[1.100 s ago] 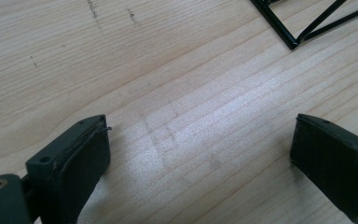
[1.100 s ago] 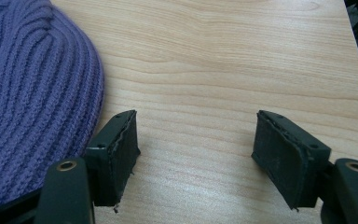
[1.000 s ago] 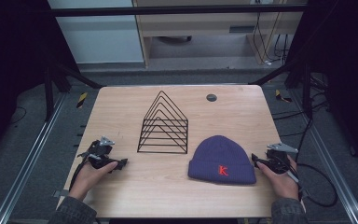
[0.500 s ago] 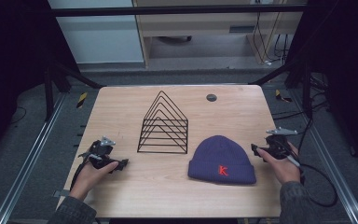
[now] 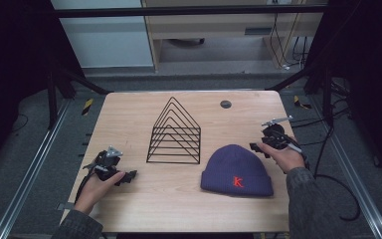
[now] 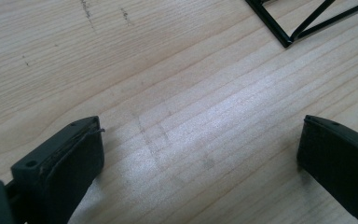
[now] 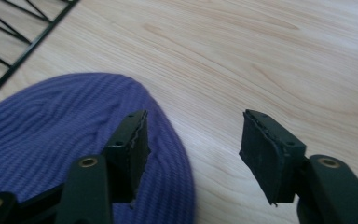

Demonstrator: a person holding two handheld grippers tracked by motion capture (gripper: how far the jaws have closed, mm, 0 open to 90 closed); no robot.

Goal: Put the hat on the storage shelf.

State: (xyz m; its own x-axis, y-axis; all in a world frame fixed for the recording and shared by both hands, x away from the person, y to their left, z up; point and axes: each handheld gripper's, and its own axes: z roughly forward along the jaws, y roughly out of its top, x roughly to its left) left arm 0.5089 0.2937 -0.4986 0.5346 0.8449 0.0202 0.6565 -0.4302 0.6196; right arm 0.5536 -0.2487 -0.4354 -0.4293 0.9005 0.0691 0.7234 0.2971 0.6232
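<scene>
A dark blue knit beanie [image 5: 236,170] with a red letter on its cuff lies on the wooden table [image 5: 129,112], right of centre. My right gripper [image 5: 258,148] hovers at the beanie's upper right edge, open. In the right gripper view the beanie [image 7: 42,126] lies under one of the jaws, with bare wood between the two. A black wire rack [image 5: 175,133] of nested triangles stands in the middle. My left gripper [image 5: 128,176] rests near the table's front left, open, jaws wide apart over bare wood [image 6: 191,130] with nothing between them.
A small dark round disc [image 5: 225,104] lies on the table near the back right. A corner of the wire rack [image 6: 298,23] shows at the top right of the left gripper view, and rack wires [image 7: 18,32] at the top left of the right gripper view.
My right gripper has moved forward and slightly left, from the table's right edge up to the beanie's upper right side. The left gripper has stayed put.
</scene>
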